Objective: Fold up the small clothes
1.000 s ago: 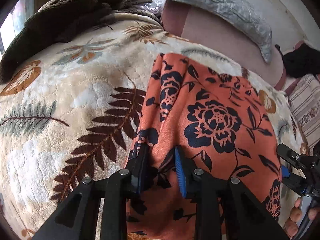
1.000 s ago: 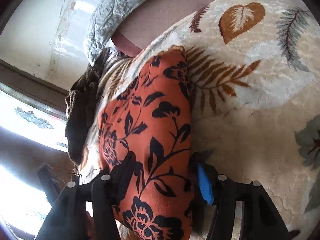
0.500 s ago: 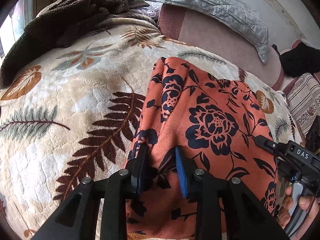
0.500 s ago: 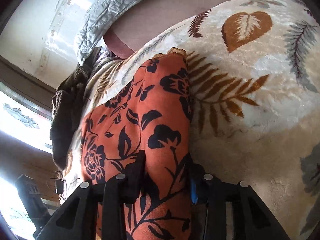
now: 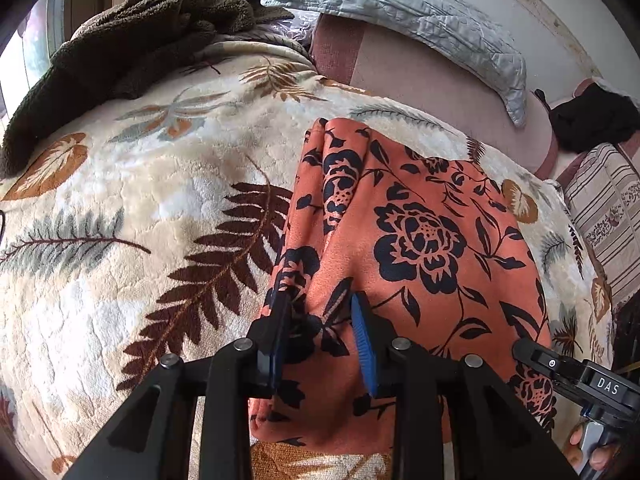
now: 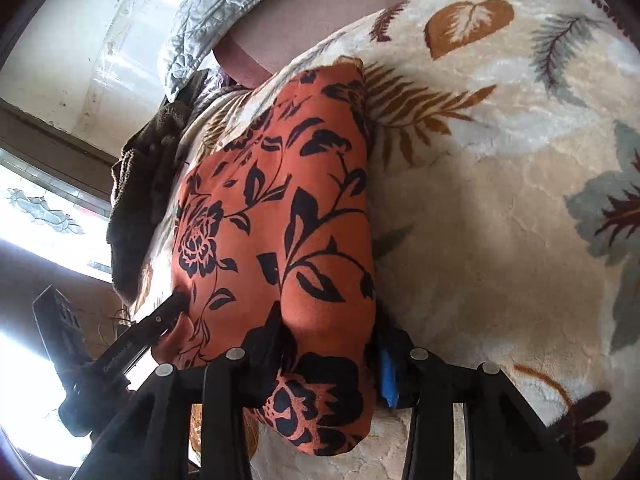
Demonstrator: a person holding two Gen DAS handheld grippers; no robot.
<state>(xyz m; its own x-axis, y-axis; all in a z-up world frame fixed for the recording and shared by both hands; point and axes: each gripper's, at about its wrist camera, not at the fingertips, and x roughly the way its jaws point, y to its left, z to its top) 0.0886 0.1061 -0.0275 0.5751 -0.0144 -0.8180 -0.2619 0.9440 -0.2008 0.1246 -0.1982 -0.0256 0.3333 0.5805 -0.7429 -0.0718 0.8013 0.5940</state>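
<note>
Bedroom; blanket [image 5: 168, 208], pillow [image 5: 400, 12]

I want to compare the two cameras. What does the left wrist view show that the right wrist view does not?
Only the left wrist view shows the striped cushion and a black bundle. Only the right wrist view shows the bright window. Both show the orange floral garment, the leaf-print blanket, the grey pillow and the brown throw.

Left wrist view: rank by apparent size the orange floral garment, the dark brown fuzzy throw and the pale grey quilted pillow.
1. Orange floral garment, though it is nearest the camera.
2-3. Dark brown fuzzy throw and pale grey quilted pillow: look alike, unranked.
</note>
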